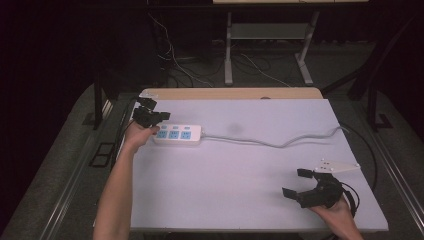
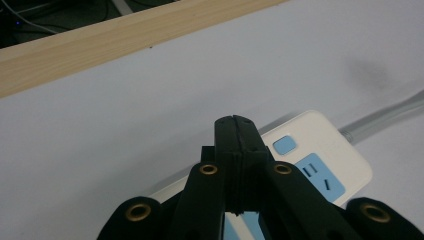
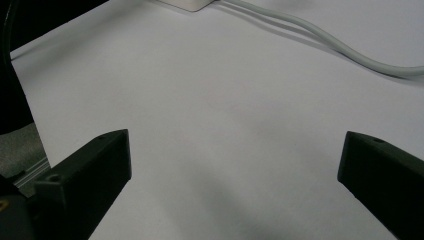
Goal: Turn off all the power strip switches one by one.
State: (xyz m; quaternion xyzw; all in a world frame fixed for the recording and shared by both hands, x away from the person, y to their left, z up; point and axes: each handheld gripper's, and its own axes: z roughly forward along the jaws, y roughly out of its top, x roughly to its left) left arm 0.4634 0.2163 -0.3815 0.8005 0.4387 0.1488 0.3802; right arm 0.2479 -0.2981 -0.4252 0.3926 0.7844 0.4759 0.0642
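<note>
A dark room surrounds a white counter (image 1: 240, 170) with a pale wooden strip (image 1: 230, 93) along its far edge; beyond it stand grey frame legs and loose cables on the floor.

On the counter's far left lies a white power strip (image 1: 177, 134) with blue sockets, lengthwise across the counter. Its grey cord (image 1: 280, 142) runs off its right end and snakes toward the counter's right edge.

The left claw (image 1: 161, 116) hangs just above the strip's left end, held by a hand whose forearm comes up along the counter's left side. Its jaws are pressed flat together with nothing between them. In the left gripper view the left claw (image 2: 235, 122) points over the strip (image 2: 320, 165), its tip lying over the strip's edge near a blue switch (image 2: 285, 145) and a blue socket (image 2: 320, 176). Whether the tip touches the strip cannot be told.

The right claw (image 1: 296, 182) sits at the counter's near right corner, well apart from the strip, with a grey three-cornered plate (image 1: 337, 166) above it. Its jaws stand wide and empty. In the right gripper view the right claw (image 3: 235, 165) faces bare counter, with the cord (image 3: 345, 47) crossing the top and a corner of the strip (image 3: 192, 4) at the upper edge.
</note>
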